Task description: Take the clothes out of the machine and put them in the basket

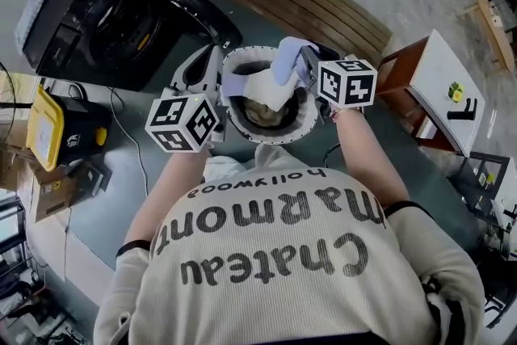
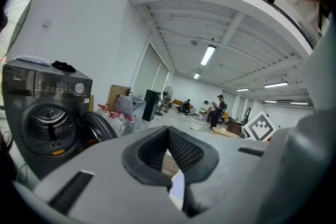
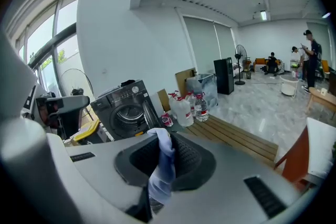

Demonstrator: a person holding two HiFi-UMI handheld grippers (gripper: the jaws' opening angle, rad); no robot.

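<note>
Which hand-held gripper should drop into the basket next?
Right. The right hand-held gripper is shut on the pale cloth above the white basket; the left hand-held gripper sits at its rim.

Both forearms reach up from the lower frame toward the centre of the head view, the left forearm (image 1: 166,190) and right forearm (image 1: 365,151) bare below pale sleeves. The left gripper (image 1: 218,81) and right gripper (image 1: 300,67) sit side by side, marker cubes facing up. The right jaws are closed on a lavender fold of a garment (image 3: 160,168). The left jaws are together with a pale sliver of it between them.
</note>
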